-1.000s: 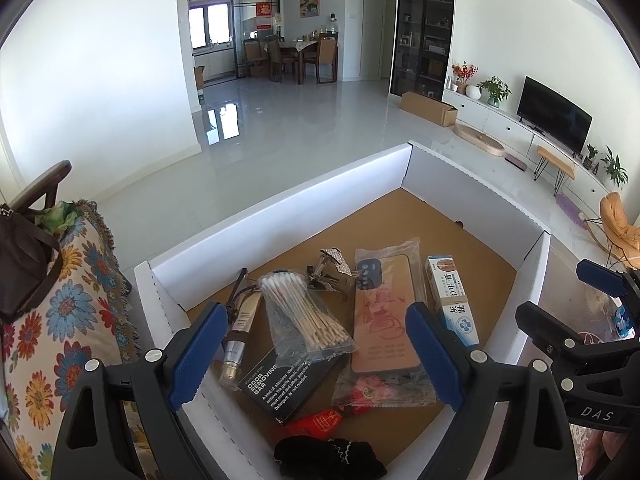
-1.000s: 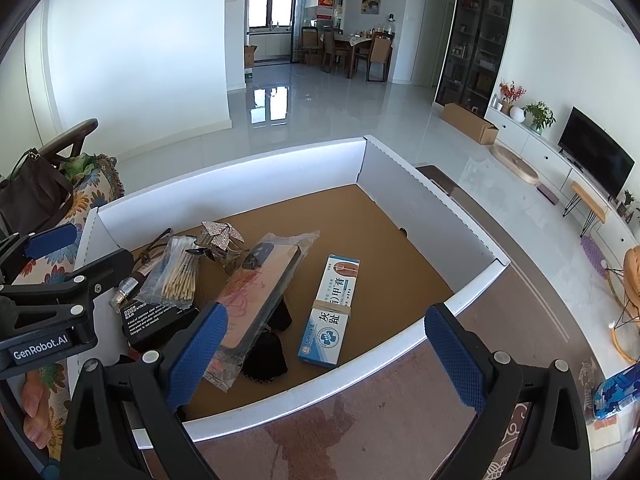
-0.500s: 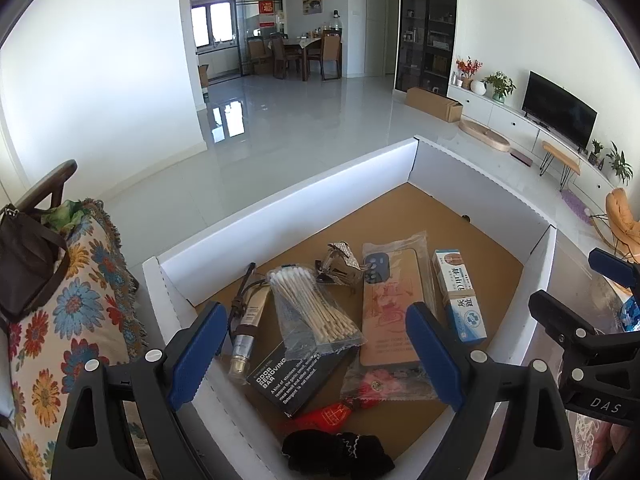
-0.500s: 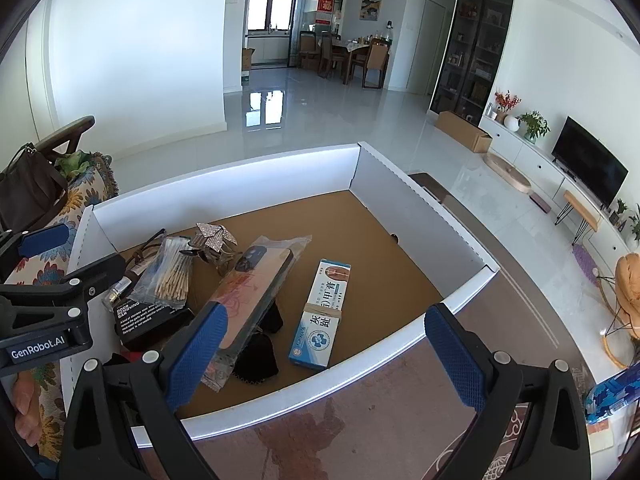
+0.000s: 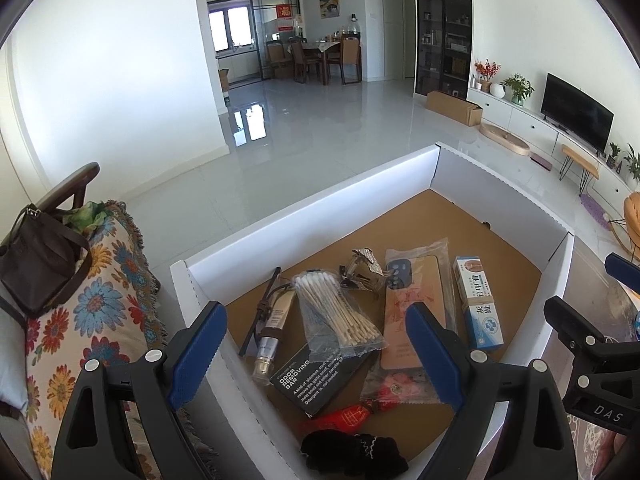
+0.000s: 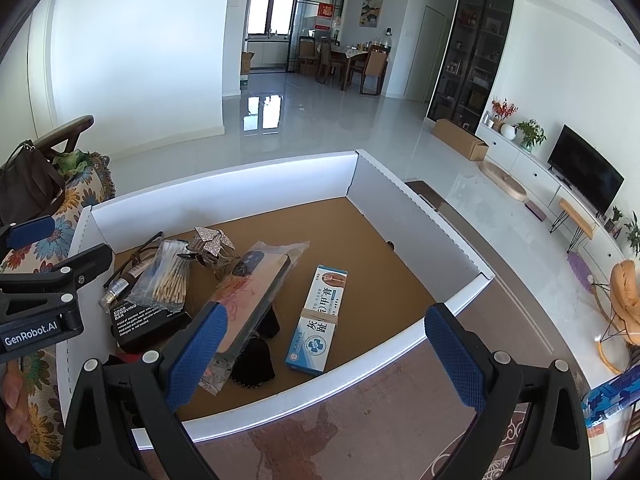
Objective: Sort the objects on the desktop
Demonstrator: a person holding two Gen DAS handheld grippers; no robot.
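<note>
A white-walled cardboard tray holds the desktop objects. Inside lie a bag of cotton swabs, a black odor-bar box, a bagged phone case, a blue-white ointment box, a cosmetic tube, a glittery clip, a red packet and a black pouch. My left gripper hovers open above the tray's near left side. My right gripper hovers open over the near wall. Neither holds anything.
A floral-covered chair with a dark bag stands left of the tray. The tray rests on a brown patterned table surface. A blue packet lies at the right edge. Behind is an open tiled floor.
Both views have tilted up slightly, so the tray and its objects sit lower in the frames. No object moved and both grippers stayed open.
</note>
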